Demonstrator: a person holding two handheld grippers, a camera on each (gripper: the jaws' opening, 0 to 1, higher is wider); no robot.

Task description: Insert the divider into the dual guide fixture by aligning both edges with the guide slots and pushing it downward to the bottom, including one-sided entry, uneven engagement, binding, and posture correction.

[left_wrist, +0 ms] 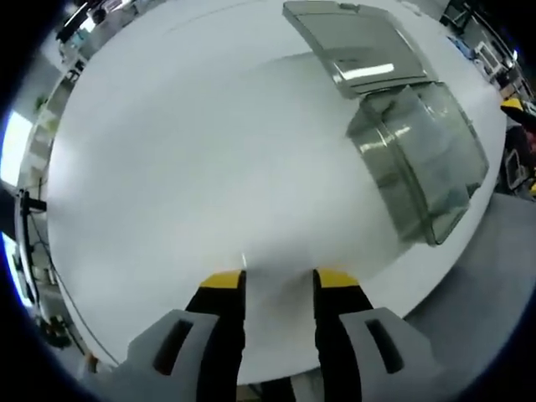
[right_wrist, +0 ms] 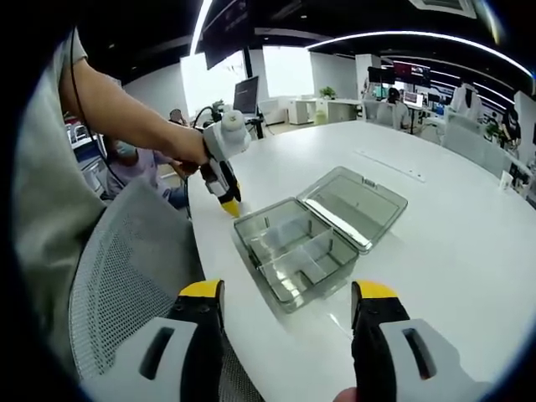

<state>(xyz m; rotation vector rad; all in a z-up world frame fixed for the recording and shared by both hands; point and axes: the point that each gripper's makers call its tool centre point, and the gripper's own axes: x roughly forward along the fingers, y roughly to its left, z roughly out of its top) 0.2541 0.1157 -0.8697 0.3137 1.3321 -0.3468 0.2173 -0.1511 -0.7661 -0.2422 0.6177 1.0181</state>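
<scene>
A clear plastic box (right_wrist: 293,251) with guide partitions inside stands near the table's edge, its hinged lid (right_wrist: 356,205) lying open behind it. A short clear divider (right_wrist: 316,266) stands upright inside it. In the left gripper view the box (left_wrist: 419,159) and lid (left_wrist: 360,46) sit at the upper right. My left gripper (left_wrist: 279,280) is open, low over bare table, well short of the box. I see nothing solid between its jaws, only a faint glint by one tip. In the right gripper view the left gripper (right_wrist: 229,203) points down at the table beside the box's far corner. My right gripper (right_wrist: 287,293) is wide open in front of the box.
The round white table (right_wrist: 435,251) has bare room right of the box. A grey mesh chair (right_wrist: 126,251) and the person's arm (right_wrist: 117,117) are at the left. Desks and screens stand far behind.
</scene>
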